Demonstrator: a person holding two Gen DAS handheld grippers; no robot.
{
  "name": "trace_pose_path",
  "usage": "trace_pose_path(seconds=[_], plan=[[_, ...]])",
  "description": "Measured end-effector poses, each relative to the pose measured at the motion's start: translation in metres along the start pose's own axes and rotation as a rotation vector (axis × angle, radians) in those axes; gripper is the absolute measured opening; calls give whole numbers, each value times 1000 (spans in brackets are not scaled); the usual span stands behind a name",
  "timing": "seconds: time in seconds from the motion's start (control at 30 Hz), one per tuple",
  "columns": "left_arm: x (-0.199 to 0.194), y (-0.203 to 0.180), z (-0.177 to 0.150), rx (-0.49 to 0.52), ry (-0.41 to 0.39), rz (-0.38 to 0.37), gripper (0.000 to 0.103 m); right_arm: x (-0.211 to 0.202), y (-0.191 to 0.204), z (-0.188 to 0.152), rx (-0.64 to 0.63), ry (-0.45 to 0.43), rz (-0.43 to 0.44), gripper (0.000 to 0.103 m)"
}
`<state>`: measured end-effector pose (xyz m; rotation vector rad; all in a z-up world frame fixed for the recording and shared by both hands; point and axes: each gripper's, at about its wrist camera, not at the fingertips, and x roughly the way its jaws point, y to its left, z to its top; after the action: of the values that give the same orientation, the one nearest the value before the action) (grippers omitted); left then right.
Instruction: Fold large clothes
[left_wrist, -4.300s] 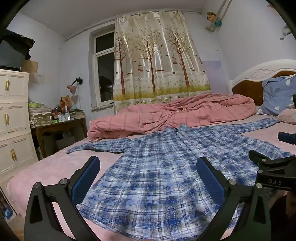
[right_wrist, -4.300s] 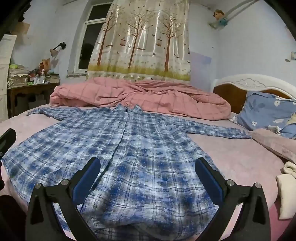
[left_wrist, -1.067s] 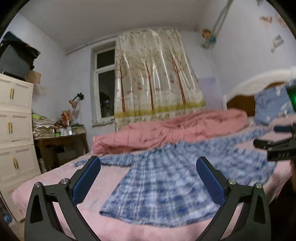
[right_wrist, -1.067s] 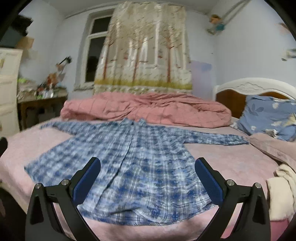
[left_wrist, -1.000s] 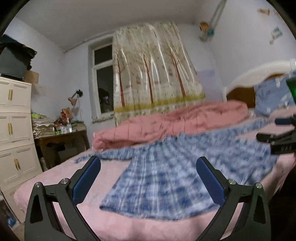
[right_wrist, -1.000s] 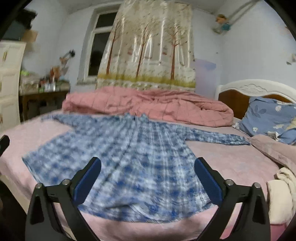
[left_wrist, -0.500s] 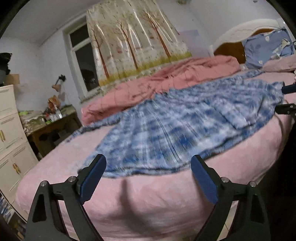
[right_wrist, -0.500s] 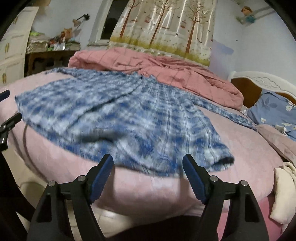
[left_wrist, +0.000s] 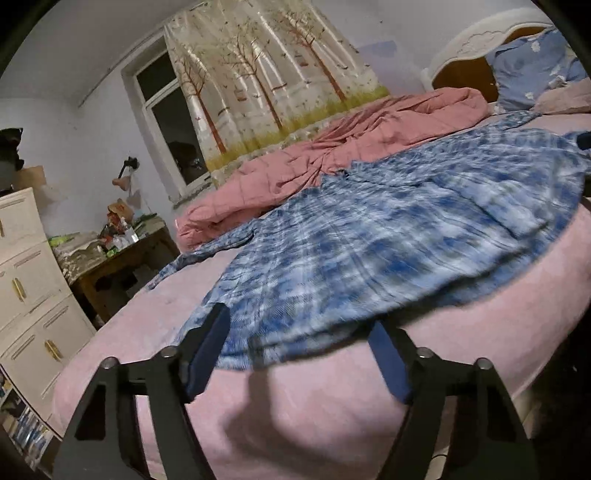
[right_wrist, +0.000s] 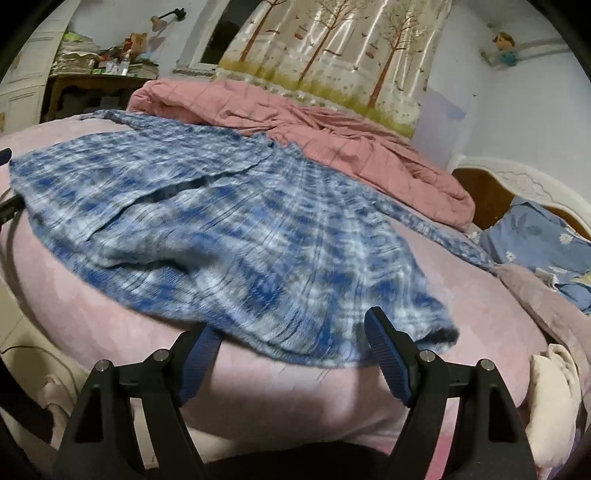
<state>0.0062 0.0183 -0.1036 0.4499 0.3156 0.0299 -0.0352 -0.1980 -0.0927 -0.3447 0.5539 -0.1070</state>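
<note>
Left wrist view. I see the blue plaid shirt (left_wrist: 388, 236) spread flat on the pink bed (left_wrist: 295, 413), its collar toward the rumpled pink quilt (left_wrist: 332, 158) at the far side and its hem at the near edge of the bed. My left gripper (left_wrist: 297, 350) sits at that hem, at the shirt's corner nearest the white cabinet (left_wrist: 26, 288). Its jaws are closing, with the hem's edge lying between the blue pads, one finger (left_wrist: 207, 347) over the cloth and the other tucked under it; I cannot see the pads pressing yet. Beyond the shirt: one sleeve stretched toward the cluttered wooden table (left_wrist: 122, 254), a tree-print curtain (left_wrist: 266, 77) behind the quilt, and a blue floral pillow (left_wrist: 532, 70) by the headboard.

Right wrist view. The same shirt (right_wrist: 229, 221) lies across the bed (right_wrist: 295, 398), blurred. My right gripper (right_wrist: 291, 350) is at the hem's opposite corner, the one nearer the pillow (right_wrist: 543, 243). Its jaws stand fairly wide and steady; the hem droops between the pads, one finger (right_wrist: 388, 354) above the cloth, the other partly beneath its edge, and nothing is clamped. The quilt (right_wrist: 314, 125) lies beyond the shirt's collar, the curtain (right_wrist: 332, 48) behind it. A cream cloth (right_wrist: 550, 402) sits at the bed's edge beside the shirt corner.
</note>
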Motion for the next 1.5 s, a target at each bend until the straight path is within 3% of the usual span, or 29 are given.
trace_pose_path(seconds=[0.03, 0.07, 0.1, 0.13, 0.2, 0.33, 0.47, 0.57, 0.73, 0.83, 0.93, 1.03, 1.07, 1.1, 1.13, 1.17, 1.2, 1.23, 1.27, 1.37, 1.43, 1.5], plan=[[6, 2, 2, -3, 7, 0, 62, 3, -2, 3, 6, 0, -11, 71], [10, 5, 4, -8, 13, -1, 50, 4, -4, 5, 8, -2, -17, 60], [13, 8, 5, -21, 16, -4, 34, 6, -5, 7, 7, -1, -25, 35], [14, 14, 6, -41, 19, -13, 27, 9, -7, 9, 5, 10, -28, 20], [12, 24, 7, -79, 9, -38, 11, 11, -12, 10, 9, 18, -22, 10], [12, 35, 18, -93, 3, -64, 9, 9, -30, 14, 75, -7, 39, 6], [36, 38, 48, -79, 61, -72, 5, 20, -37, 41, 74, -23, 18, 6], [67, 46, 77, -59, 141, -85, 4, 41, -47, 79, 74, 14, 36, 6], [147, 58, 111, -72, 319, -183, 4, 102, -60, 131, 34, 119, 103, 6], [192, 55, 112, -62, 395, -233, 4, 141, -61, 146, 24, 172, 123, 6], [229, 54, 103, -119, 476, -313, 4, 182, -59, 156, 35, 228, 174, 6], [255, 54, 93, -168, 521, -372, 12, 210, -60, 157, 72, 294, 245, 7], [256, 56, 92, -176, 509, -378, 23, 220, -63, 155, 101, 321, 250, 9], [254, 60, 92, -178, 494, -381, 44, 226, -65, 152, 117, 341, 262, 20], [249, 64, 94, -177, 475, -391, 57, 231, -69, 149, 129, 368, 277, 32], [247, 68, 96, -176, 462, -398, 78, 232, -73, 147, 136, 372, 274, 36], [241, 73, 97, -173, 450, -394, 84, 230, -78, 146, 144, 368, 265, 46], [234, 77, 99, -165, 446, -381, 84, 226, -83, 145, 149, 365, 265, 57], [226, 80, 100, -159, 444, -377, 84, 222, -87, 144, 144, 366, 281, 60], [199, 87, 101, -173, 421, -378, 84, 204, -95, 144, 101, 358, 276, 61], [177, 86, 103, -179, 369, -351, 84, 188, -106, 144, 101, 332, 212, 61], [160, 78, 109, -179, 328, -414, 83, 167, -122, 144, 140, 280, 168, 61]])
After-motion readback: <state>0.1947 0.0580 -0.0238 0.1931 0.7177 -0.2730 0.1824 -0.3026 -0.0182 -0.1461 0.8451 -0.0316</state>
